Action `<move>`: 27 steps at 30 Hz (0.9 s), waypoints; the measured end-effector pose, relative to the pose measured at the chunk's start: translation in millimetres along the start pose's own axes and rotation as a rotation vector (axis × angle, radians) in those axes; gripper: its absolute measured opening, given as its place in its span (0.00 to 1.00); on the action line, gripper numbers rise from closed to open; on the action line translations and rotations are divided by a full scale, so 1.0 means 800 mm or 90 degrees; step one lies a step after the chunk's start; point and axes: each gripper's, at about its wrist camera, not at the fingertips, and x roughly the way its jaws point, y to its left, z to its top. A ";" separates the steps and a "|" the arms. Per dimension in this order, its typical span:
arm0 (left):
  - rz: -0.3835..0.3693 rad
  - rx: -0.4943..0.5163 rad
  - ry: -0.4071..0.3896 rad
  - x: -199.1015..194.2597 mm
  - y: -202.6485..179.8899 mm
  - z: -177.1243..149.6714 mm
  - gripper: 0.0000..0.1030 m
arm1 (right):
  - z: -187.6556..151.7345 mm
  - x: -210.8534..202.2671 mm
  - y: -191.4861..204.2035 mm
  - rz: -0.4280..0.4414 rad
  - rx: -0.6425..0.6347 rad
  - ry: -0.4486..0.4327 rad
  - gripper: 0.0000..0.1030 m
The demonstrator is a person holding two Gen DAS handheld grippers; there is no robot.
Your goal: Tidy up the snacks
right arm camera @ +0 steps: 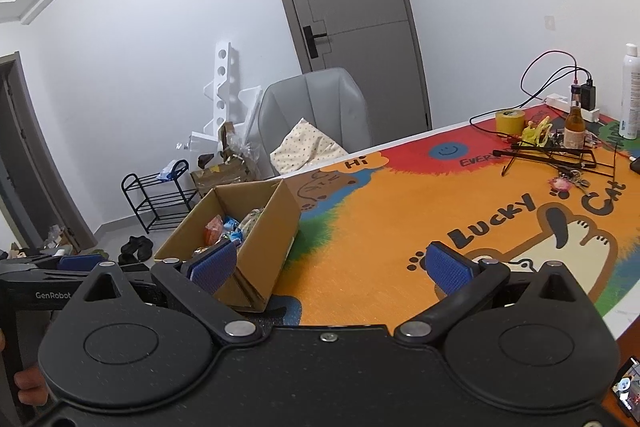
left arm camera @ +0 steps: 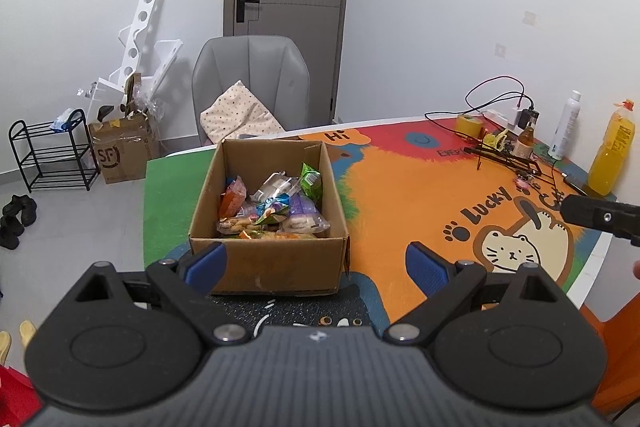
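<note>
Snacks [left arm camera: 272, 211] heaped in cardboard box [left arm camera: 276, 267], nothing loose on mat [left arm camera: 400, 195]; left gripper [left arm camera: 316, 263] and right gripper [right arm camera: 340, 267] both fingers spread, empty, hovering near box, likely staged for reaching in.

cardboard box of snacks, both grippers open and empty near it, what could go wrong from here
1. The snack packets lie heaped and overlapping in the cardboard box, so the left gripper may pinch two at once or crush a soft one.
2. The box looks light and sits near the table's corner; a push on its wall could slide it toward the edge.
3. The right gripper hangs close beside the left, so both reaching in together could collide.
</note>
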 end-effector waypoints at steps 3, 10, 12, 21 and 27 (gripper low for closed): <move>-0.003 0.005 -0.005 -0.007 0.000 -0.001 0.93 | 0.001 -0.010 -0.004 0.001 0.001 -0.008 1.00; -0.012 0.015 -0.006 -0.015 -0.004 -0.003 0.93 | -0.001 -0.024 -0.007 0.002 -0.008 -0.008 1.00; -0.014 0.013 -0.005 -0.016 -0.004 -0.003 0.93 | -0.002 -0.024 -0.007 0.001 -0.011 -0.006 1.00; -0.021 0.009 -0.001 -0.018 -0.004 -0.003 0.93 | -0.005 -0.022 -0.003 0.007 -0.020 0.006 1.00; -0.022 0.004 0.002 -0.017 -0.003 -0.006 0.93 | -0.006 -0.021 -0.001 0.009 -0.020 0.011 1.00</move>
